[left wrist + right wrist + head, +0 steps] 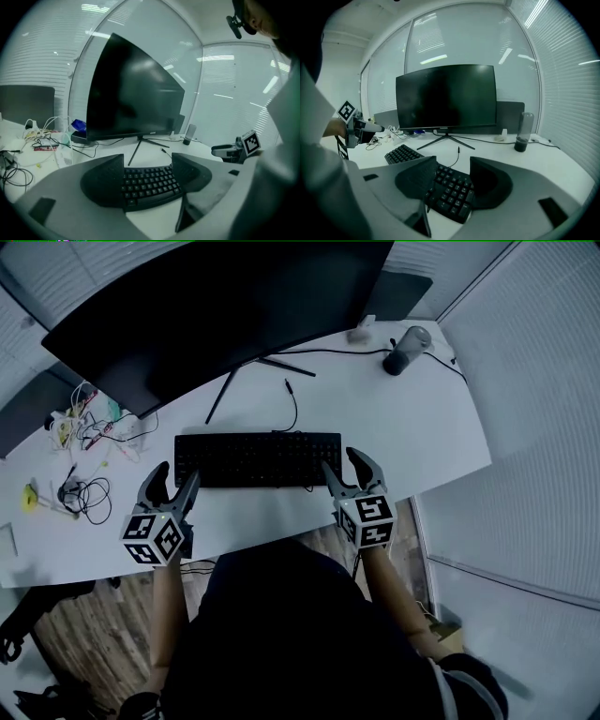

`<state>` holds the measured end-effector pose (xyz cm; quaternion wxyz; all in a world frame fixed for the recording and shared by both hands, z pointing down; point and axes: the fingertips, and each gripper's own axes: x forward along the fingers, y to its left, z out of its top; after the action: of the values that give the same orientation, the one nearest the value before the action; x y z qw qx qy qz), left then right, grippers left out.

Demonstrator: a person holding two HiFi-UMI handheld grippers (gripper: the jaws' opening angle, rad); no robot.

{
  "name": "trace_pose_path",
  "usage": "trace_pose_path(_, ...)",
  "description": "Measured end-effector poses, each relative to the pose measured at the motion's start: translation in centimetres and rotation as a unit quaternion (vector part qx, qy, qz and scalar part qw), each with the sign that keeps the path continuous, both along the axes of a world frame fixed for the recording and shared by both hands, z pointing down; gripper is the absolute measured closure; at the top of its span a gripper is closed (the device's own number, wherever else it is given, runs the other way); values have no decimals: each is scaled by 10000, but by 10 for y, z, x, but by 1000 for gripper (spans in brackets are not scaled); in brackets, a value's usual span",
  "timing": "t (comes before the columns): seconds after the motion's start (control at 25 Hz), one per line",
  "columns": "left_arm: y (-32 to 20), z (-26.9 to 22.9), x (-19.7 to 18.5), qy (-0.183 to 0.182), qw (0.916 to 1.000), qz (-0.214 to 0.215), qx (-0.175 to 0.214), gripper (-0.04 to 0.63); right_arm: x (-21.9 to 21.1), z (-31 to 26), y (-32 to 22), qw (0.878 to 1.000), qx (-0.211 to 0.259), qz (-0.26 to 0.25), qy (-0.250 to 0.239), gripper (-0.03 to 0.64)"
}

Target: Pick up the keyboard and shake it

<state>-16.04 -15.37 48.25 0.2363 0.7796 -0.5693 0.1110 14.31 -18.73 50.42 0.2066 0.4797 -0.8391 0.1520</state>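
The white desk [403, 427], ringed by blinds [534, 381], is carrying the keyboard [258, 457], monitor [206, 306] at 12 o'clock. The left gripper [172, 482] and right gripper [349, 468] are straddling its ends, jaws wide.

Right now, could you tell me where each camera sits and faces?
Head view: head-mounted, steeply down at the flat black keyboard, white desk; left gripper, right gripper, forearms show.
Left gripper view: rides it, faces keyboard's left end; open jaws show.
Right gripper view: rides it, faces keyboard's right end; open jaws show.
Shared: keyboard, dark monitor.
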Motion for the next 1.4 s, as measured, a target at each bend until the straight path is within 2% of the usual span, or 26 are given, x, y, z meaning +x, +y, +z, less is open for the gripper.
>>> trace_pose_path(0.12, -11, 27, -12, 160, 9991, 67, -397, 279, 6, 18, -5, 9994, -316, 127, 26, 394)
trace_pose_path(0.44, -35, 95, -38, 163, 9906, 134, -1353, 256, 19, 73, -14, 9896, -1359, 443, -154, 357)
trace_pose_path(0.64, -43, 125, -49, 125, 9837, 210, -1781, 241, 20, 99, -21, 9815, -1795, 590, -307, 347)
trace_pose_path(0.84, -45, 146, -48, 32, 9748, 485, -2177, 232, 20, 117, -25, 9758, -2075, 643, -247, 337)
trace_pose_path(1.0, -46, 157, -46, -19, 9690, 675, -2375, 227, 17, 129, -27, 9714, -2267, 659, -257, 334)
trace_pose_path(1.2, -49, 160, -42, -35, 9661, 837, -2443, 216, 15, 137, -29, 9675, -2432, 681, -116, 332)
trace_pose_path(1.4, -48, 162, -40, -19, 9613, 1056, -2546, 216, 16, 146, -30, 9525, -2898, 805, -469, 327)
